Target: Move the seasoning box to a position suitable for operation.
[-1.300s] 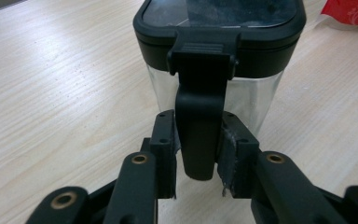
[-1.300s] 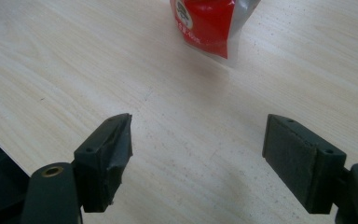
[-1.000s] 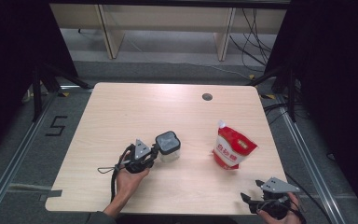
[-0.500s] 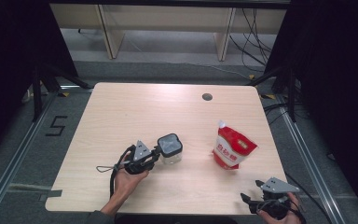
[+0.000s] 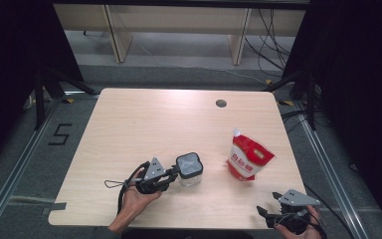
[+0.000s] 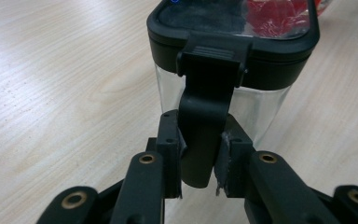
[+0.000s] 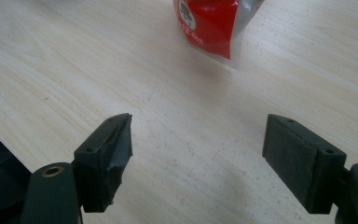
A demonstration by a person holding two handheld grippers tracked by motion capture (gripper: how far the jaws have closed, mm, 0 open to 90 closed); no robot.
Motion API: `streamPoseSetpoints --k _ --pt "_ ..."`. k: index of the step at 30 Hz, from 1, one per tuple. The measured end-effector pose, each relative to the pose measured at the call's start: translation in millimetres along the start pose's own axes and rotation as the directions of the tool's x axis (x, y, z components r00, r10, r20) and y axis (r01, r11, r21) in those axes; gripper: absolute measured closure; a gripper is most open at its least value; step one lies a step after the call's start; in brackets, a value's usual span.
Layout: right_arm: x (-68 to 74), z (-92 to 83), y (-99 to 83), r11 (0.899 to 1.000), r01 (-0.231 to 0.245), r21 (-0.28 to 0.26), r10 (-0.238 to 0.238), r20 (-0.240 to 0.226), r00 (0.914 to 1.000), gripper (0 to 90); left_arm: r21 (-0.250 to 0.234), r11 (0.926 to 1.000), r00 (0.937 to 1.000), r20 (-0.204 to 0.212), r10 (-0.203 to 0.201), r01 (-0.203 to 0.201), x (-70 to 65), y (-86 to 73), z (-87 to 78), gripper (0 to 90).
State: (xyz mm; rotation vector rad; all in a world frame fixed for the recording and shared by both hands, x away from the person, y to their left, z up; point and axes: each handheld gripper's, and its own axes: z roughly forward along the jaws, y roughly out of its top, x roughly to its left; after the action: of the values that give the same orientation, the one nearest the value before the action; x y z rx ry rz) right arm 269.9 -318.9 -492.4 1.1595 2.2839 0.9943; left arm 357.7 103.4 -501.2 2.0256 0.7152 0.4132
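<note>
High view: the left gripper (image 5: 171, 173) lay low over the pale wooden table (image 5: 144, 124), held by the person's left hand (image 5: 135, 196), its jaws closed on the black latch handle of a clear, square plastic container with a black lid (image 5: 189, 169). The container stood upright directly ahead of the jaws. A red and white stand-up pouch (image 5: 248, 160) stood well beyond the container, to the right. The right gripper (image 5: 271, 211) rested at the table's near edge, with the pouch ahead of it and apart from it.

Left gripper view: both pads pressed on the black latch handle (image 6: 204, 126) hanging from the lid's rim. The container's clear wall (image 6: 261, 109) rose just behind the handle, upright on the table.

Right gripper view: the right gripper (image 7: 198, 156) stood wide apart with bare table between its pads. The pouch (image 7: 212, 23) stood ahead, untouched.
</note>
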Motion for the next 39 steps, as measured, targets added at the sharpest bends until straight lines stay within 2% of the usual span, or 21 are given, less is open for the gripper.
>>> streamPoseSetpoints --k 1,2,3,4,5,6,7,8,9,11,12,13,14,15,16,19,22,24,37,38,39 --pt "0.4 -0.8 0.2 1.0 -0.006 0.006 0.006 0.001 1.0 25.0 -0.001 1.0 1.0 0.004 -0.005 0.005 -1.5 -0.4 -0.6 73.3" --pt "0.0 -1.0 0.3 1.0 0.001 0.005 -0.001 0.005 1.0 24.9 0.015 0.9998 0.9999 0.009 0.011 -0.011 -1.6 -0.6 -2.1 73.3" --pt "0.2 -1.2 0.3 1.0 -0.001 0.005 0.001 0.006 1.0 25.0 0.004 1.0 0.9999 0.014 0.004 -0.005 -3.6 -0.9 -2.1 73.3" --pt "2.2 -1.4 0.2 1.0 -0.022 0.011 0.022 0.004 0.9997 25.0 -0.001 0.9999 0.9996 0.024 0.014 -0.014 -5.4 -1.0 -2.7 73.3" --pt "2.2 -1.4 0.2 1.0 -0.022 0.011 0.022 0.004 0.9997 25.0 -0.002 1.0 0.9994 0.034 0.01 -0.01 -6.8 -1.3 -2.8 73.3" --pt "0.4 -0.9 0.3 1.0 0.002 0.009 -0.002 0.005 1.0 25.0 -0.004 0.9996 0.9982 0.053 0.028 -0.028 -10.0 -1.5 -4.1 73.3" --pt "0.4 -0.9 0.3 1.0 0.002 0.009 -0.002 0.005 1.0 25.0 -0.004 0.9996 0.9982 0.053 0.028 -0.028 -10.0 -1.5 -4.1 73.3" --pt "0.4 -0.6 0.3 1.0 0.0 0.008 0.0 -0.001 1.0 25.0 0.003 0.9989 0.9971 0.06 0.047 -0.048 -11.3 -1.3 -5.1 73.3" --pt "0.5 -0.6 0.2 1.0 -0.003 0.011 0.003 -0.004 1.0 25.0 -0.005 0.9992 0.9966 0.072 0.041 -0.041 -14.5 -2.3 -5.2 73.3" --pt "0.9 -0.4 0.0 1.0 -0.009 0.013 0.009 -0.005 0.9999 25.0 0.016 0.9963 0.9923 0.092 0.083 -0.085 -17.9 -2.5 -7.4 73.4" --pt "0.5 -0.5 0.1 1.0 -0.003 0.012 0.003 -0.004 1.0 25.0 0.014 0.9963 0.991 0.105 0.083 -0.085 -19.2 -3.1 -7.5 73.3" --pt "0.6 -0.5 0.2 1.0 -0.004 0.012 0.005 -0.004 1.0 25.0 0.031 0.994 0.9883 0.114 0.101 -0.105 -19.1 -2.9 -8.7 73.3" --pt "0.5 -0.6 0.2 1.0 0.001 0.009 -0.001 -0.002 1.0 25.0 0.013 0.9952 0.9862 0.136 0.094 -0.097 -22.1 -4.1 -8.7 73.3" --pt "0.5 -0.6 0.2 1.0 0.001 0.009 -0.001 -0.002 1.0 25.0 0.013 0.9952 0.9862 0.136 0.094 -0.097 -22.1 -4.1 -8.7 73.3" --pt "0.9 -0.7 0.2 1.0 -0.001 0.011 0.001 -0.001 1.0 25.0 0.02 0.9946 0.9822 0.161 0.097 -0.102 -23.3 -4.4 -9.6 73.4" --pt "0.8 -0.7 0.3 1.0 0.001 0.011 -0.001 0.0 1.0 25.0 0.024 0.9917 0.9798 0.16 0.12 -0.126 -24.6 -5.0 -11.1 73.3" --pt "2.5 -0.7 0.0 1.0 -0.019 0.017 0.019 -0.003 0.9998 25.0 0.019 0.9896 0.9732 0.185 0.136 -0.142 -26.9 -5.3 -11.5 73.4" --pt "3.2 -0.8 0.1 1.0 -0.021 0.021 0.021 -0.002 0.9998 24.9 0.018 0.9887 0.972 0.187 0.143 -0.149 -26.6 -5.3 -11.6 73.3" --pt "0.1 0.5 -0.2 1.0 0.004 0.018 -0.004 -0.006 1.0 25.0 0.02 0.9924 0.9758 0.186 0.115 -0.121 -21.0 -5.5 -10.1 73.1" --pt "0.0 0.6 -0.2 1.0 0.002 0.017 -0.002 -0.009 1.0 25.0 0.019 0.9942 0.9793 0.175 0.101 -0.106 -20.7 -5.4 -9.7 73.0" --pt "0.0 0.6 -0.2 1.0 0.002 0.017 -0.002 -0.009 1.0 25.0 0.019 0.9942 0.9793 0.175 0.101 -0.106 -20.7 -5.4 -9.7 72.9"
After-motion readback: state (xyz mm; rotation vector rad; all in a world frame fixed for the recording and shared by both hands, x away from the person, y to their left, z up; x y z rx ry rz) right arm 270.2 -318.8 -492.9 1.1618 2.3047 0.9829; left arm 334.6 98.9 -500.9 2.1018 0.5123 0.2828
